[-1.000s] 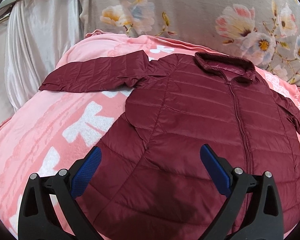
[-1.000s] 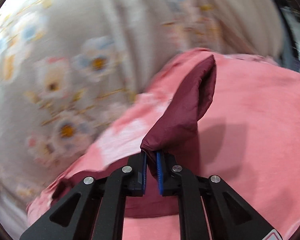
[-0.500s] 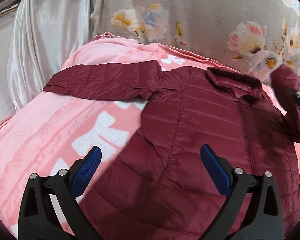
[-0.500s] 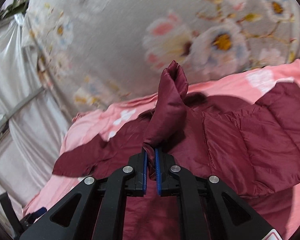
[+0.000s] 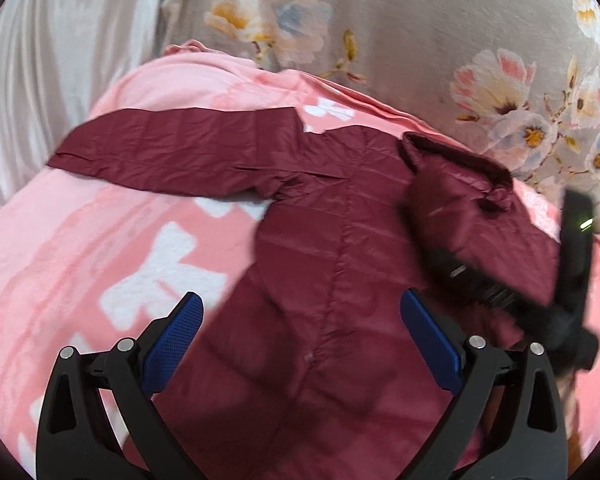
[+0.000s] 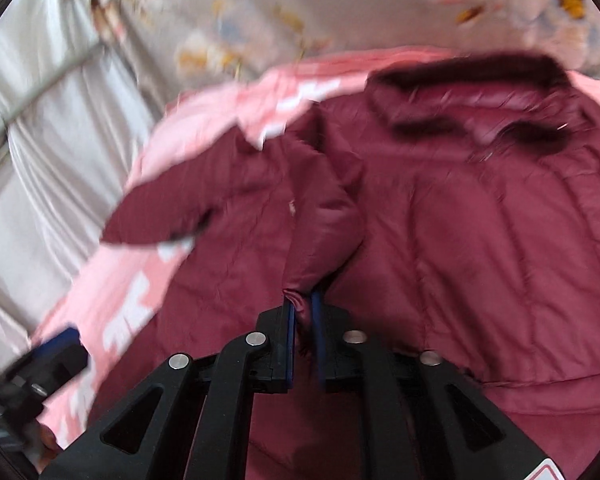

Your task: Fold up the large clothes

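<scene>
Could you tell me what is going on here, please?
A person is folding a maroon jacket spread on a pink blanket. The right hand-held gripper is shut on one sleeve, carrying it over the jacket's front. The left hand-held gripper hovers open above the hem; the other sleeve lies outstretched.

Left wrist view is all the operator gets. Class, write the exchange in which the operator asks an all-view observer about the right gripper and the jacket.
Operator: My left gripper is open above the jacket. The right gripper is a blur at my edge. Is it shut?
Observer: Yes, the right gripper is shut on a sleeve, pinched at its end.
Operator: Where does that sleeve run?
Observer: From the jaws it runs up across the jacket's front, bunched rather than flat.
</scene>
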A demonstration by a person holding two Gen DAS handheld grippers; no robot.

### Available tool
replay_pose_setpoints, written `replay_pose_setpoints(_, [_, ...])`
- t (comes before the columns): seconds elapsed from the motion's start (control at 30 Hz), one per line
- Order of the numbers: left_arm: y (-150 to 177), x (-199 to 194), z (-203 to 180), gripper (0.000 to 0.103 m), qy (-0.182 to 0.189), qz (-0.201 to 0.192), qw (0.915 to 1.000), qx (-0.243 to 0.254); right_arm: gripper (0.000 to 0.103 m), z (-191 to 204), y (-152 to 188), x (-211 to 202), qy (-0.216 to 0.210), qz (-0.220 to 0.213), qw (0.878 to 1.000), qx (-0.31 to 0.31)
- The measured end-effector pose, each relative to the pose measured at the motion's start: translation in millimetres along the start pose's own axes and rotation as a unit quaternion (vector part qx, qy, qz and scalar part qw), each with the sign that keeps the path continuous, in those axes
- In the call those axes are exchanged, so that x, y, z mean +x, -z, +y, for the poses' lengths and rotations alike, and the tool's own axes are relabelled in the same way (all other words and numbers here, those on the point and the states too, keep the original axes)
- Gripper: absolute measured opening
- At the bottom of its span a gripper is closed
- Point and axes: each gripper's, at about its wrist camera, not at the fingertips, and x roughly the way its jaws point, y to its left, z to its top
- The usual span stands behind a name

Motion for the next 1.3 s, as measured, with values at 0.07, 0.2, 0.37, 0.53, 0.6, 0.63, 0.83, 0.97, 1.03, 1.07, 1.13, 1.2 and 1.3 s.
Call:
replay_pose_setpoints(0.07, [-6,8,-5,0.097,0.019,0.011,0.9997,-0.012,0.022,0,3,4,0.002,0.017,1.000,-0.001])
replay_pose_setpoints(0.2, [-16,26,-12,0.097,0.069,0.036,0.9955,-0.053,0.055,-9,13,-34,-0.014,-0.017,1.000,0.014])
replay_pose_setpoints(0.37, [-19,62,-29,0.097,0.089,0.080,0.9898,-0.077,0.055,-57,39,-101,0.006,-0.072,0.995,0.069])
replay_pose_setpoints(0.53, [-10,94,-30,0.096,0.075,0.121,0.9842,-0.105,0.055,-143,63,-167,0.076,-0.131,0.973,0.172])
replay_pose_setpoints(0.6, [-7,99,-29,0.095,0.073,0.122,0.9832,-0.114,0.056,-173,68,-179,0.093,-0.140,0.963,0.212])
replay_pose_setpoints(0.63, [-8,99,-30,0.091,0.070,0.117,0.9842,-0.113,0.056,-192,71,-187,0.098,-0.148,0.955,0.237])
replay_pose_setpoints(0.83, [-18,103,-43,0.023,0.080,0.110,0.9861,-0.096,0.056,-241,66,-192,0.097,-0.174,0.933,0.300])
replay_pose_setpoints(0.97, [-31,98,-47,0.004,0.060,0.080,0.9917,-0.082,0.044,-259,54,-182,0.099,-0.175,0.927,0.316])
replay_pose_setpoints(1.03, [-38,93,-47,0.003,0.052,0.062,0.9940,-0.074,0.029,-264,47,-175,0.097,-0.173,0.926,0.321])
replay_pose_setpoints(1.07, [-41,91,-47,0.003,0.048,0.055,0.9948,-0.071,0.012,-265,43,-173,0.098,-0.174,0.926,0.322])
replay_pose_setpoints(1.13, [-47,87,-48,0.002,0.031,0.036,0.9970,-0.060,0.003,-258,35,-176,0.096,-0.195,0.924,0.315])
replay_pose_setpoints(1.2, [-51,84,-45,0.002,0.016,0.019,0.9982,-0.054,0.002,-241,31,-193,0.094,-0.239,0.924,0.285])
replay_pose_setpoints(1.3, [-48,90,-39,0.002,-0.010,0.013,0.9986,-0.050,0.002,-215,24,-201,0.116,-0.263,0.929,0.232])
